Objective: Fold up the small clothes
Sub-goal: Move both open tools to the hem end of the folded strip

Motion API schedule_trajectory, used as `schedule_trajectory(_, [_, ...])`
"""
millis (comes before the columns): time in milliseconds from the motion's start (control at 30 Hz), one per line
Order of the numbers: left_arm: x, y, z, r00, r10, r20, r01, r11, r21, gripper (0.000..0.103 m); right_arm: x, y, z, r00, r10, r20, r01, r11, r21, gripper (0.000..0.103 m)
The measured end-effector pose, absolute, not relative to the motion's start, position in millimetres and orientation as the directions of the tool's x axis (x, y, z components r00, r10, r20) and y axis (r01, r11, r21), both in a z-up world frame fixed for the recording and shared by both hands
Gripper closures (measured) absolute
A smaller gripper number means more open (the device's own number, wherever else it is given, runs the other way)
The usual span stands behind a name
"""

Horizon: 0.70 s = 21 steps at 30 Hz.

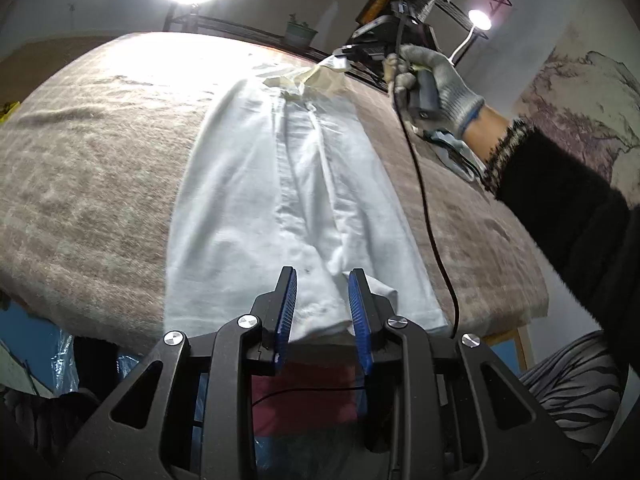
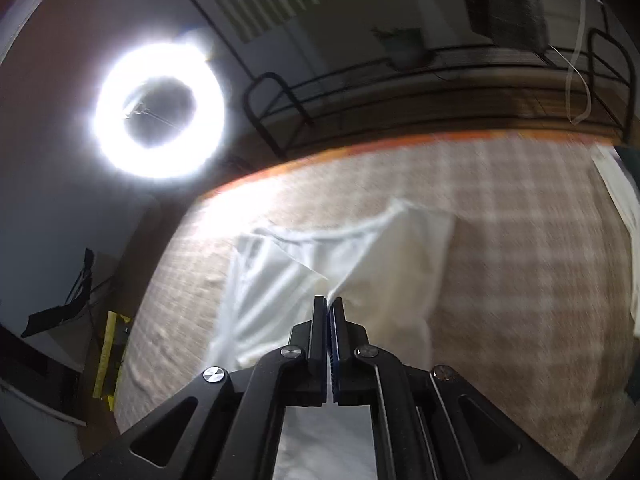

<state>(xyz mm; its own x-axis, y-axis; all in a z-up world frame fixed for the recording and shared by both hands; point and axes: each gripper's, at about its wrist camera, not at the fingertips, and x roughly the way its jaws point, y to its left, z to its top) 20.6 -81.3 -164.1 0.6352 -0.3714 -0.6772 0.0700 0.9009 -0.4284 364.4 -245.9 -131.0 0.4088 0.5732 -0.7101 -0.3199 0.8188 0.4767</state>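
The worktop (image 1: 92, 168) fills both views, covered by a beige checked blanket (image 2: 520, 240) that hangs over its edges; a white garment (image 1: 256, 200) lies lengthwise on the blanket near the middle, folded into a long narrow strip with pleats running along it, its near end at the worktop's front edge and its far end toward the back rail (image 2: 360, 76).

In the left wrist view the person's right hand (image 1: 436, 80), in a grey knit glove with a black sleeve behind it, grips a handle at the far end of the garment; a black cable (image 1: 424, 208) trails from it over the blanket down to the front edge; a cream-coloured corner of cloth (image 1: 320, 76) is lifted off the blanket just beside that hand.

The left tool (image 1: 322, 308) sits at the garment's near end, its blue pads (image 1: 289, 308) moderately apart with the hem bunched between them; whether the pads touch the cloth I cannot tell.

The right tool (image 2: 329, 320) has its jaws closed narrow, pinching a raised fold of the garment, which tents up toward the tips; the view is motion-blurred.

A ring light (image 2: 158, 110) glares behind the worktop; a small lamp (image 1: 479, 20) shines at the back right; a potted plant (image 1: 300, 30) stands on the rail.
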Motion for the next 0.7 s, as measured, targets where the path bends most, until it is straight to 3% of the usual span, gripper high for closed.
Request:
schedule_trajectory(300, [22,-64,-167,0.654,-0.326,-0.683,0.024,0.911,-0.412,0.077,397,-166,-171,0.353,0.494,-0.795,-0.306,0.863,0.401,0.103])
schedule_trajectory(367, [23,-60,-168,0.655,-0.318,-0.686,0.014,0.912,-0.410,0.077,400,-159,-184,0.331,0.488,-0.807,-0.291,0.867,0.405,0.099])
schedule_trajectory(400, [22,-59,-167,0.657,-0.314,-0.686,0.010,0.913,-0.408,0.077,401,-158,-189,0.310,0.496,-0.811,-0.285,0.862,0.419,0.093])
schedule_trajectory(433, [22,-58,-166,0.660,-0.310,-0.685,0.008,0.914,-0.406,0.077,401,-158,-192,0.295,0.508,-0.809,-0.282,0.855,0.435,0.080])
schedule_trajectory(500, [19,-55,-162,0.674,-0.300,-0.675,0.008,0.917,-0.399,0.077,395,-167,-184,0.295,0.569,-0.768,-0.281,0.820,0.499,0.068])
schedule_trajectory(700, [8,-43,-144,0.713,-0.282,-0.642,0.024,0.925,-0.380,0.077,344,-231,-122,0.385,0.599,-0.703,-0.282,0.801,0.528,0.066])
